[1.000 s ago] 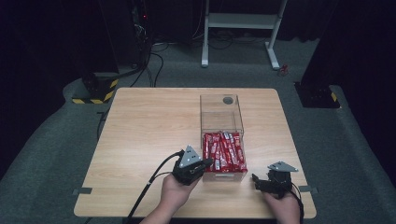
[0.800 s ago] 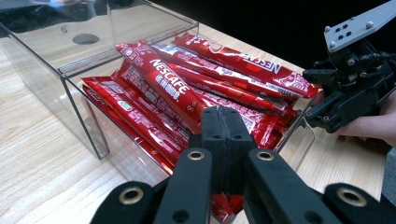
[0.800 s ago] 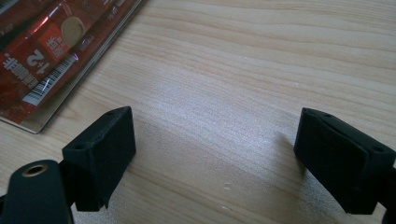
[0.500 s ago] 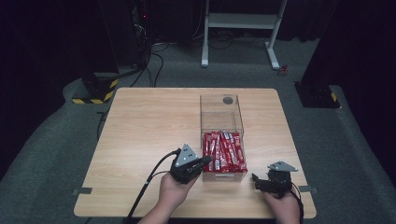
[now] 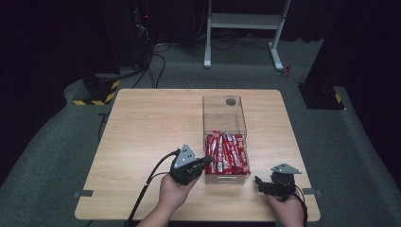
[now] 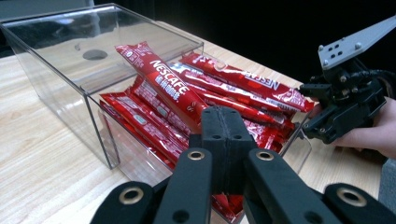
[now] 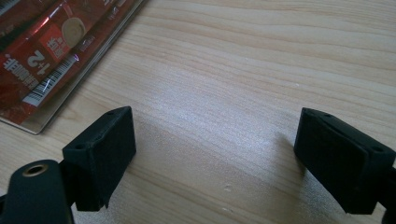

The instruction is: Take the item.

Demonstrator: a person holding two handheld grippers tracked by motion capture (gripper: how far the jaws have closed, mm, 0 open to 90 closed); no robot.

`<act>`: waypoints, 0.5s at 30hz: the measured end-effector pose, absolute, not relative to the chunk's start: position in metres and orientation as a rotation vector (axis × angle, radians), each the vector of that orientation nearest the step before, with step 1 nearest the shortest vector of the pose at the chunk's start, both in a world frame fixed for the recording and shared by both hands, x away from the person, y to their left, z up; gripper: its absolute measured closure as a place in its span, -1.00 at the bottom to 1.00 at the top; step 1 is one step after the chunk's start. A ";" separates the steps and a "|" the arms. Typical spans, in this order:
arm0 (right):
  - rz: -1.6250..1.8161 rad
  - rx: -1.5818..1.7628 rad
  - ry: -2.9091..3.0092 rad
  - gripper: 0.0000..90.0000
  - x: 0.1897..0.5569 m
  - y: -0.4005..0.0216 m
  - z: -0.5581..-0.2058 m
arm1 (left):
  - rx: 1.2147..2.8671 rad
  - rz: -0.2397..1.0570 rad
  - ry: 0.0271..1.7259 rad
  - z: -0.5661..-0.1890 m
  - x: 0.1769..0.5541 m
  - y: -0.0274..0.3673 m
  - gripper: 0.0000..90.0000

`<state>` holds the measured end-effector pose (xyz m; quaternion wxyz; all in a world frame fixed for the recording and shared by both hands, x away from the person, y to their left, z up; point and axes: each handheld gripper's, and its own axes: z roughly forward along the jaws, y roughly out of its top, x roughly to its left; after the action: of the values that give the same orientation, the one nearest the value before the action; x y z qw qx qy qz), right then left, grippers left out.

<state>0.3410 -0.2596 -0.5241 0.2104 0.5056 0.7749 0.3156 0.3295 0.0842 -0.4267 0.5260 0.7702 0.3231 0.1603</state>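
Red sachets [image 5: 227, 152]; clear box [image 5: 224, 111]; black tools.

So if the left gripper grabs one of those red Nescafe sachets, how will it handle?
Probably light and floppy: each red sachet is a thin, flat foil stick, so it may sag from a pinch at one end. The glossy film looks slippery. They overlap loosely in the clear box, so neighbours might drag along.

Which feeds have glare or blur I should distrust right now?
High view: dark surroundings, table evenly lit, sharp. Left gripper view: reflections on the clear box walls, close jaws slightly soft. Right gripper view: bright sheen on the wood between the open jaws, sachets at the edge blurred.
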 end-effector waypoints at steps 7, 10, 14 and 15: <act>0.877 1.404 2.155 -0.72 0.341 -0.260 -0.524 | 1.828 0.390 0.778 -0.423 0.330 0.090 1.00; 0.877 1.405 2.154 -0.72 0.341 -0.260 -0.524 | 1.826 0.394 0.777 -0.423 0.330 0.092 1.00; 0.877 1.404 2.155 -0.72 0.341 -0.260 -0.524 | 1.819 0.389 0.777 -0.424 0.329 0.098 1.00; 0.877 1.405 2.154 -0.72 0.341 -0.260 -0.524 | 1.819 0.394 0.776 -0.425 0.329 0.100 1.00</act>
<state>0.3410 -0.2596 -0.5241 0.2104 0.5056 0.7750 0.3156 0.3290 0.1002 -0.4251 0.5333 0.7632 0.3254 0.1652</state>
